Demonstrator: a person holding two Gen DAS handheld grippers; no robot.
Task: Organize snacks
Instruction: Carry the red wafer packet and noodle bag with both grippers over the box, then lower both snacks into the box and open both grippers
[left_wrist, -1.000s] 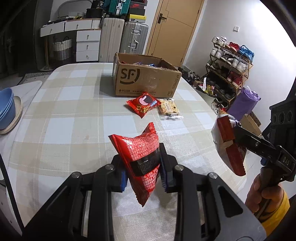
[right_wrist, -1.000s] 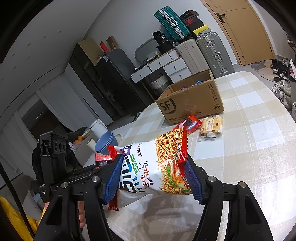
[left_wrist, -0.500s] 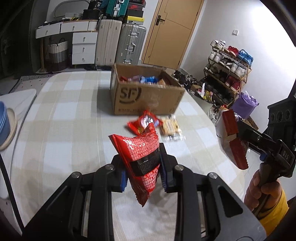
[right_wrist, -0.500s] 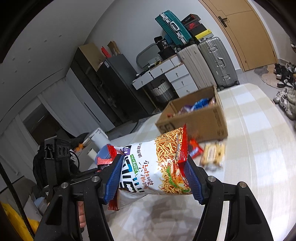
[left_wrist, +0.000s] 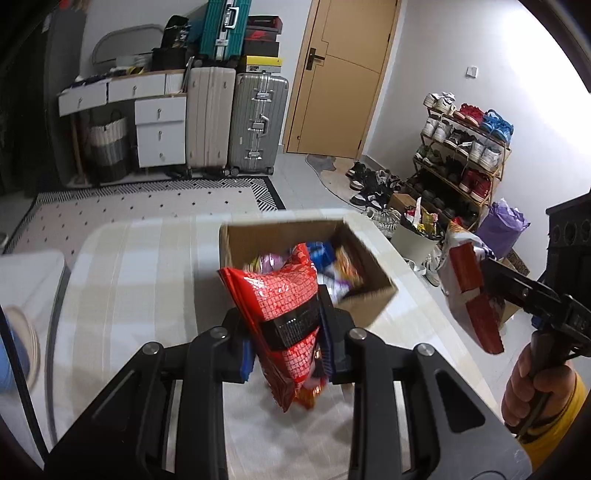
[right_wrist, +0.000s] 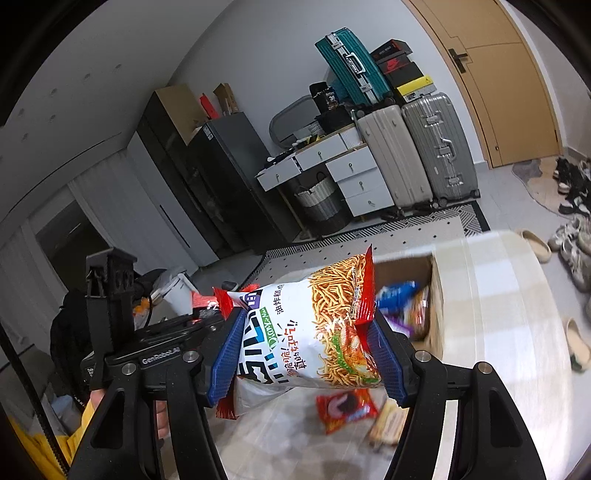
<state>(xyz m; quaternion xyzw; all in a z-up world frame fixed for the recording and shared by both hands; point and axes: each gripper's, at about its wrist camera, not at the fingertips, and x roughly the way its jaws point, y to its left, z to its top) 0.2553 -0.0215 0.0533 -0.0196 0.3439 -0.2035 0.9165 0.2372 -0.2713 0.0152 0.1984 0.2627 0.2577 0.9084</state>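
Note:
My left gripper is shut on a red snack bag and holds it in the air just in front of the open cardboard box, which holds several snack packs. My right gripper is shut on a white and red noodle-snack bag, held above the table to the left of the box. The right gripper with its bag also shows at the right of the left wrist view. A red snack pack and a beige pack lie on the table below.
The checked tablecloth covers the table. A blue bowl on a plate sits at the left edge. Suitcases, a white drawer unit and a shoe rack stand beyond the table.
Both grippers have risen and moved forward toward the box with their bags. The box is now close below and its inside shows. The packs on the table have slid under the grippers.

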